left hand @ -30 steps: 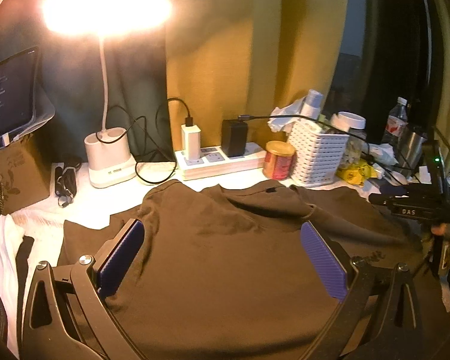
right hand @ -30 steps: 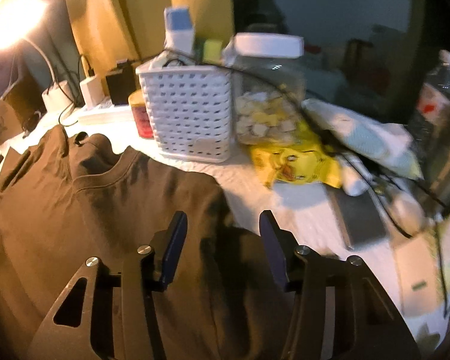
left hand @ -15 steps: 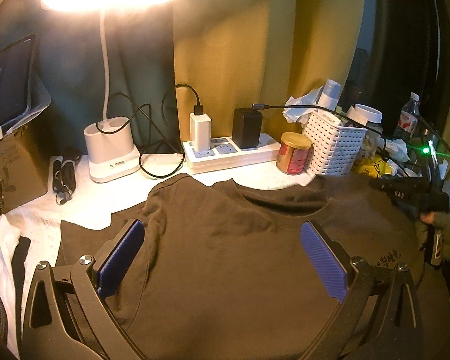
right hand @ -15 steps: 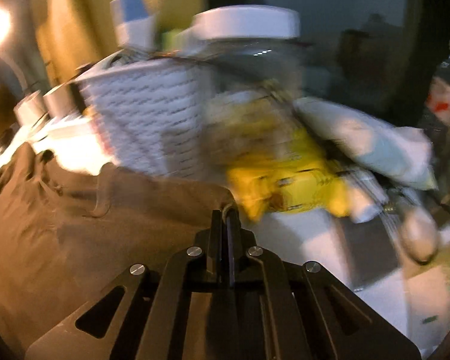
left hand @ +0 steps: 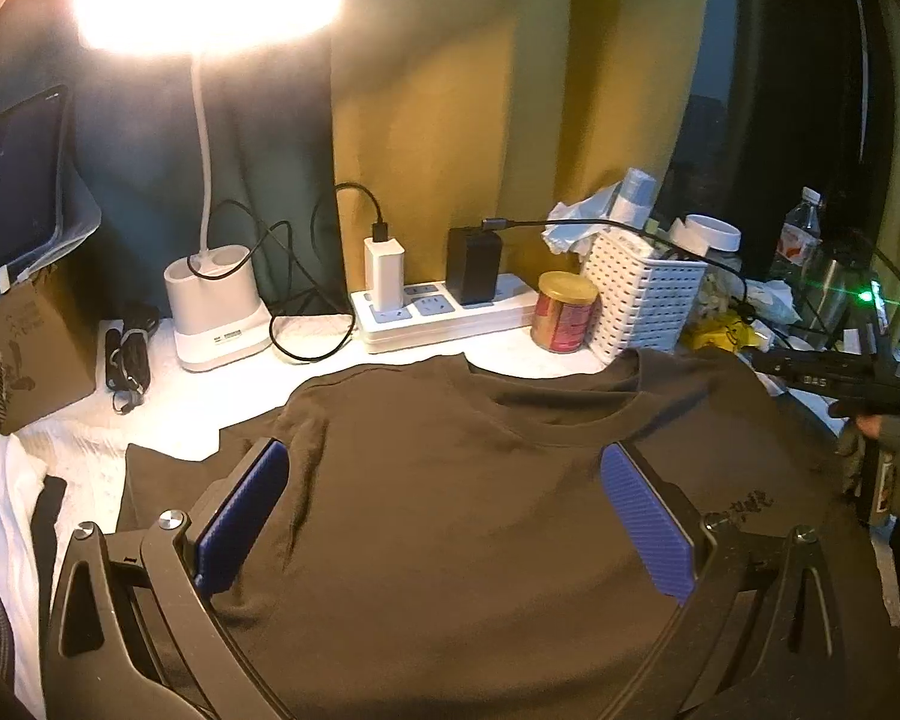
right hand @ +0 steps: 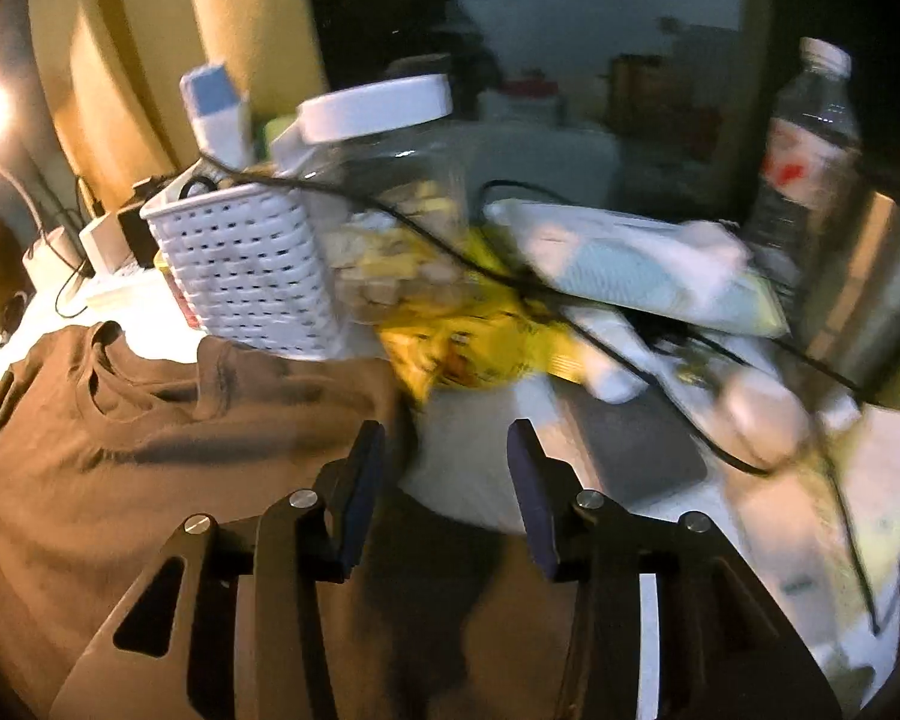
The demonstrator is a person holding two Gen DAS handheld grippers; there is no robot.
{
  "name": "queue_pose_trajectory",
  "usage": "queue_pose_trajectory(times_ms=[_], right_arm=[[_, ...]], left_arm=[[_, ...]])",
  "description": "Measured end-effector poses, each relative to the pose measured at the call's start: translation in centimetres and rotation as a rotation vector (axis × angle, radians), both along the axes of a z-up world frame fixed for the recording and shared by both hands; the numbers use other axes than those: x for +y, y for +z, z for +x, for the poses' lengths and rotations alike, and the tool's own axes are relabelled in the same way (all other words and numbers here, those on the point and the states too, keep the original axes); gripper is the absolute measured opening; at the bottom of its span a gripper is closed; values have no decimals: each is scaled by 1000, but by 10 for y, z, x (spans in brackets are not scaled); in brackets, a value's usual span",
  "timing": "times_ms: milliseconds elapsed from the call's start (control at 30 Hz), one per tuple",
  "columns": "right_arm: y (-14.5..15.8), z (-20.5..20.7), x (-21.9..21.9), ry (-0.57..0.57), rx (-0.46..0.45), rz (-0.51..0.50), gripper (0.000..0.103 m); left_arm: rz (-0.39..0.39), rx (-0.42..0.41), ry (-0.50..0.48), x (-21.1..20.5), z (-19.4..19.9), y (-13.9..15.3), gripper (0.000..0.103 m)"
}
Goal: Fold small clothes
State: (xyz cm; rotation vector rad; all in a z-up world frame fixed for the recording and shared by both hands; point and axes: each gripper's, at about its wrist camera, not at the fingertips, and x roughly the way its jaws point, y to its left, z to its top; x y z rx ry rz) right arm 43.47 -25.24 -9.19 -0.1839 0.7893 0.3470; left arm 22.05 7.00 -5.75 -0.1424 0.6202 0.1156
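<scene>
Here the left gripper (left hand: 444, 516) hangs low over the brown shirt (left hand: 450, 480) – jaws wide apart, holding nothing. The right gripper (right hand: 447, 495), also open, reaches over the shirt's right edge, near the white basket (right hand: 246, 276).

A lit desk lamp (left hand: 210, 294) stands beside a power strip (left hand: 444, 315) with two chargers plugged in. Right of it sit a red tin (left hand: 564, 312), a white basket (right hand: 246, 276), a jar (right hand: 384, 192) and a water bottle (right hand: 810, 138).
</scene>
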Motion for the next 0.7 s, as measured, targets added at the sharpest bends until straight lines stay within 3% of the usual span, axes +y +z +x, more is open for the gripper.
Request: queue_pose_trajectory(times_ms=[267, 467, 600, 633, 667, 700], right_arm=[[-4, -31, -59, -98, 22, -16, 45], [-29, -35, -71, -74, 108, -1, 45], [-34, -39, -62, -13, 100, 10, 44], [-33, -42, -58, 0, 93, 3, 34], [-33, -44, -55, 12, 87, -5, 7], [-32, -46, -53, 20, 78, -12, 7]], left_arm=[[1, -16, -20, -17, -10, 5, 102], [13, -4, -21, -27, -17, 6, 102], [36, -10, -22, -33, -22, 12, 102], [40, -12, -21, -34, -23, 13, 102], [43, -13, -18, -35, -24, 15, 102], [44, -15, -16, -36, -25, 16, 102]])
